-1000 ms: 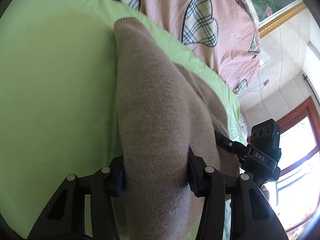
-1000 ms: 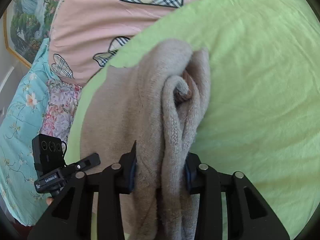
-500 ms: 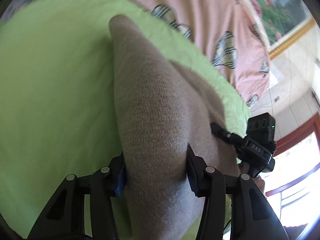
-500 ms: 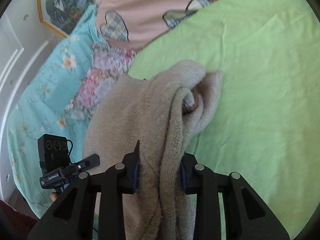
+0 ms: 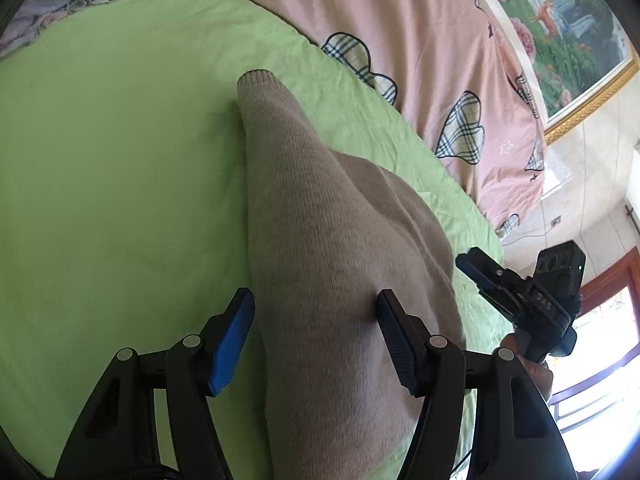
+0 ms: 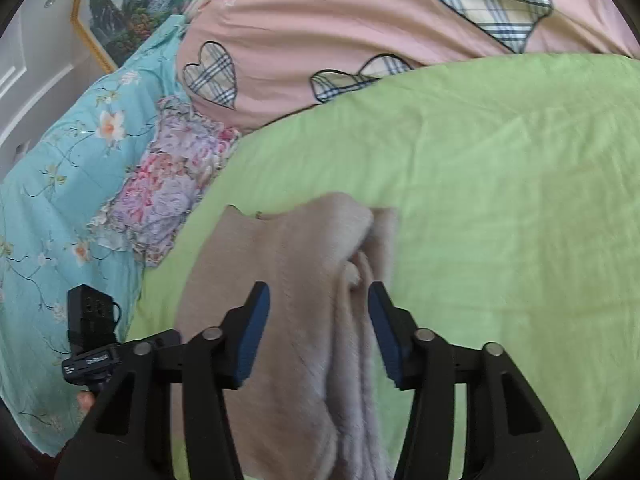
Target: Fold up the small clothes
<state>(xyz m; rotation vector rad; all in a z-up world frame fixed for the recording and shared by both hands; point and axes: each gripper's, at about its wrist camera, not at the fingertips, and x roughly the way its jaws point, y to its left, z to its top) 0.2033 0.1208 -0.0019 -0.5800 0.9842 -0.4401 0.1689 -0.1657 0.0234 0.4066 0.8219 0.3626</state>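
A beige knit sweater (image 5: 320, 240) lies bunched on the green sheet (image 5: 120, 180), one sleeve cuff pointing away from me. My left gripper (image 5: 316, 312) straddles it with its jaws opening. The left pad (image 5: 234, 336) stands off the knit, while the right pad (image 5: 394, 340) still brushes it. In the right wrist view the sweater (image 6: 304, 280) is gathered into folds, and my right gripper (image 6: 316, 304) is shut on that bundle. The right gripper's body (image 5: 532, 296) shows at the sweater's far side in the left wrist view.
A pink quilt with plaid hearts (image 5: 420, 60) lies along the far edge of the green sheet. Turquoise floral bedding (image 6: 60, 180) and a flowered pillow (image 6: 168, 192) sit to the left. A framed painting (image 5: 560, 20) hangs on the wall. A window (image 5: 600, 340) is at the right.
The left jaws have spread and the left pad has come off the sweater. Both hands have swung sideways over the bed, carrying the sweater along. The right grip looks unchanged.
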